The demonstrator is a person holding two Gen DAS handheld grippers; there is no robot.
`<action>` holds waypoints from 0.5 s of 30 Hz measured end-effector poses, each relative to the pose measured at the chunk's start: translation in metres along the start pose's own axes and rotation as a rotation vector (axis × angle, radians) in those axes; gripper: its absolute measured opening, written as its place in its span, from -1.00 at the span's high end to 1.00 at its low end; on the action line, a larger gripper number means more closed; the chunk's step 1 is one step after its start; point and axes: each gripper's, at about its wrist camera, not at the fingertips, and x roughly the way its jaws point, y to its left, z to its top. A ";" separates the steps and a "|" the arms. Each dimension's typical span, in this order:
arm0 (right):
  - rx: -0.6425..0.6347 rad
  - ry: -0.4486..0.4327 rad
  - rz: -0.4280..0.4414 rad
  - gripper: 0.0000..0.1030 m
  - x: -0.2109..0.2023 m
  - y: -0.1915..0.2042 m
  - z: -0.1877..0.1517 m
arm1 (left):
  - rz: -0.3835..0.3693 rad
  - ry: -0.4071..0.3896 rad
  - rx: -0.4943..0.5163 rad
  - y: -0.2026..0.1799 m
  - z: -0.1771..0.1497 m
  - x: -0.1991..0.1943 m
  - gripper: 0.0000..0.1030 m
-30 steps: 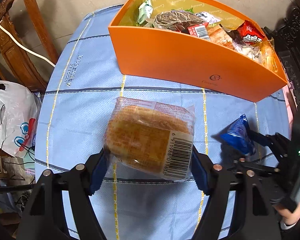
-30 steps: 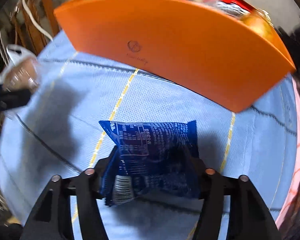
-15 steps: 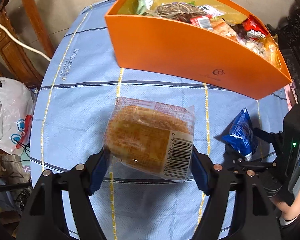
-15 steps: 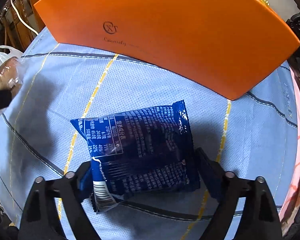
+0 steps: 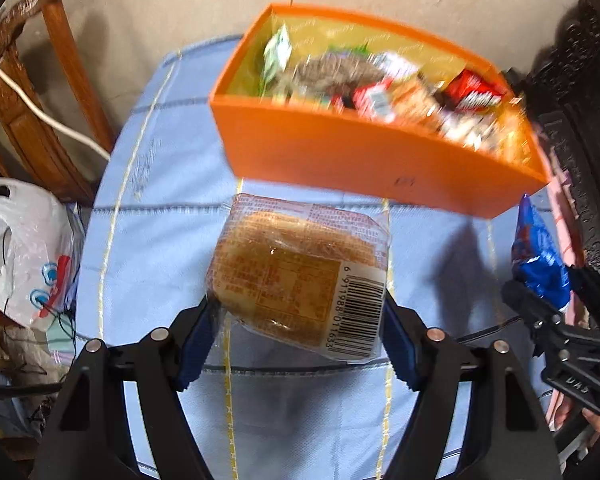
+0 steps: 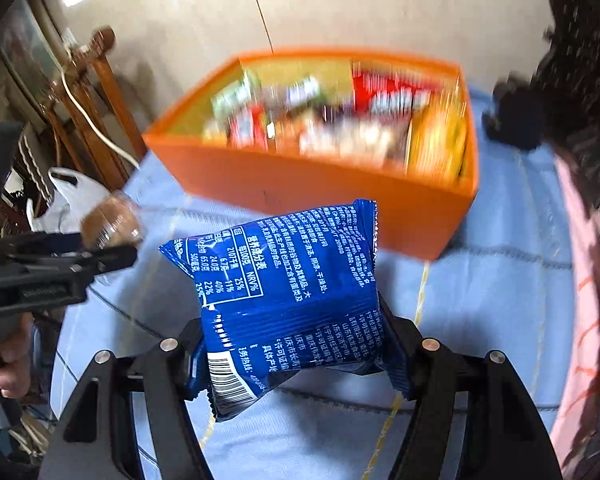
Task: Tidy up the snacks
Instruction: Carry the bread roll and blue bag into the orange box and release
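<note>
The clear-wrapped golden bun with a barcode label (image 5: pixel 300 276) sits clamped between my left claw's (image 5: pixel 296 340) blue pads, held above the blue striped tablecloth (image 5: pixel 164 240), and the crinkly dark-blue foil snack packet (image 6: pixel 288 292) is pinched the same way in my right claw (image 6: pixel 292 344). Ahead of both stands the open orange cardboard box (image 5: pixel 360 160), heaped with mixed wrappers. To do this well, I judge I should carry each pack clear over the near wall before loosening, aiming for a lower spot in the heap. My left view shows the right claw off to its right with the packet; my right view alone shows the box's right end and the bun's rounded side, off to its left.
</note>
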 end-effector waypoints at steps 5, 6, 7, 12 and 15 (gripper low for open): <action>0.002 -0.098 -0.001 -0.34 -0.021 -0.009 0.043 | -0.027 -0.083 0.038 -0.014 0.031 -0.029 -0.38; 0.003 -0.119 -0.004 -0.34 -0.024 -0.012 0.056 | -0.032 -0.100 0.045 -0.018 0.042 -0.033 -0.38; 0.005 -0.133 -0.013 -0.34 -0.022 -0.015 0.066 | -0.037 -0.110 0.051 -0.022 0.052 -0.035 -0.38; 0.036 -0.174 -0.052 -0.39 0.003 -0.023 0.125 | -0.024 -0.170 0.081 -0.042 0.123 -0.036 -0.40; 0.084 -0.199 -0.089 -0.60 0.015 -0.033 0.149 | 0.050 -0.154 0.068 -0.049 0.157 -0.014 -0.92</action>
